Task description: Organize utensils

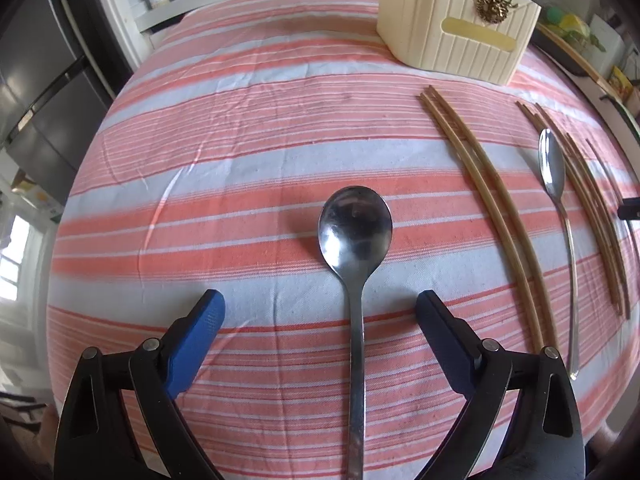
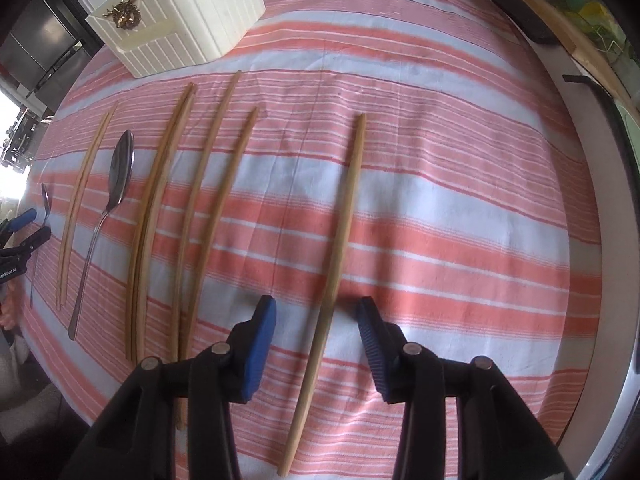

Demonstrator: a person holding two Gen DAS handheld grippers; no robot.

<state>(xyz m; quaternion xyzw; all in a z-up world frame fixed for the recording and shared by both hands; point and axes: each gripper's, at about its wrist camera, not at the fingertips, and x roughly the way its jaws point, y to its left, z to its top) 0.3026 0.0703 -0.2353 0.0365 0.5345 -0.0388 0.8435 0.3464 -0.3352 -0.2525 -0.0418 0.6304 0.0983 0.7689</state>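
Observation:
My left gripper point(image 1: 320, 304) is open, its blue fingers either side of a steel spoon point(image 1: 355, 236) that lies on the striped cloth, handle toward me. My right gripper point(image 2: 317, 308) is open, straddling a single wooden chopstick point(image 2: 336, 256) lying on the cloth. A cream utensil holder point(image 1: 456, 20) stands at the far side; it also shows in the right wrist view point(image 2: 180, 12). A pair of chopsticks point(image 1: 488, 200), a second spoon point(image 1: 554, 172) and more chopsticks point(image 1: 592, 200) lie to the right of the left gripper. In the right wrist view the second spoon point(image 2: 116, 184) and several chopsticks point(image 2: 200, 200) lie left of my right gripper.
The table wears a pink and white striped cloth point(image 1: 240, 120). A dark fridge point(image 1: 36, 80) stands at the left. A wooden board point(image 2: 560, 24) and a dark object point(image 2: 516, 8) lie along the far right edge. The left gripper shows at the left edge of the right wrist view point(image 2: 24, 232).

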